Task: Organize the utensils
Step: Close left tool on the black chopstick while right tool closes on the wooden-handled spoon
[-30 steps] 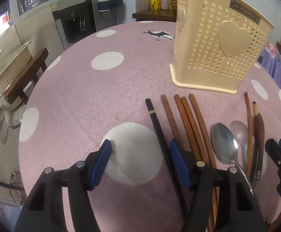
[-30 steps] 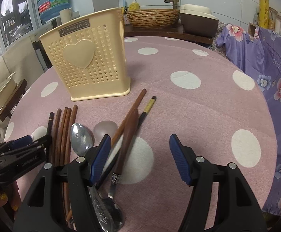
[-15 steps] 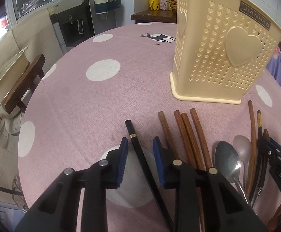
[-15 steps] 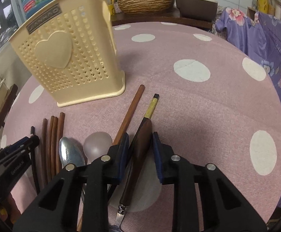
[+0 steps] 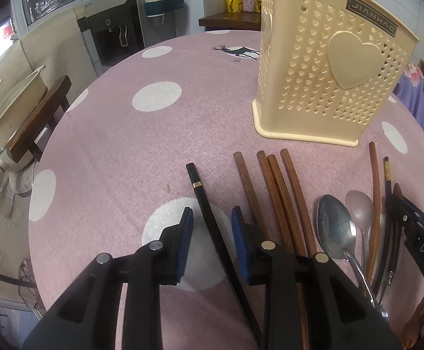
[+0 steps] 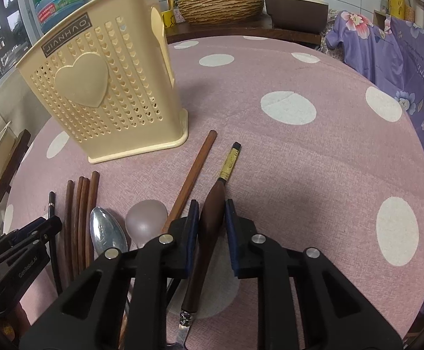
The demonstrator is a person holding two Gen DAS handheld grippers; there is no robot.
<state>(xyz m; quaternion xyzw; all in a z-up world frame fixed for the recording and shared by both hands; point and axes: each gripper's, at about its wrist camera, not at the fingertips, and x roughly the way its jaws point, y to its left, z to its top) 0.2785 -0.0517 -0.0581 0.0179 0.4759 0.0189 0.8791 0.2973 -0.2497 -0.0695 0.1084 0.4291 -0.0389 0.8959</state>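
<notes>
A cream perforated utensil holder (image 5: 326, 84) stands on the pink dotted tablecloth (image 5: 159, 145); it also shows in the right wrist view (image 6: 104, 96). My left gripper (image 5: 212, 218) straddles a black chopstick (image 5: 209, 213), jaws narrowed with gaps either side. Several brown chopsticks (image 5: 282, 192) and two metal spoons (image 5: 337, 227) lie to its right. My right gripper (image 6: 210, 218) is shut on a brown wooden utensil handle (image 6: 212, 213), beside a brown chopstick (image 6: 194, 172) and a gold-banded black chopstick (image 6: 229, 163).
The left gripper shows at the lower left of the right wrist view (image 6: 16, 253). A wooden stool (image 5: 36, 116) and a water dispenser (image 5: 115, 26) stand left of the table. A woven basket (image 6: 220, 7) and purple floral cloth (image 6: 401, 58) lie behind and right.
Both grippers went from wide open to narrowed. The left closed around the black chopstick; the right closed onto the brown wooden handle. Both moved slightly forward.
</notes>
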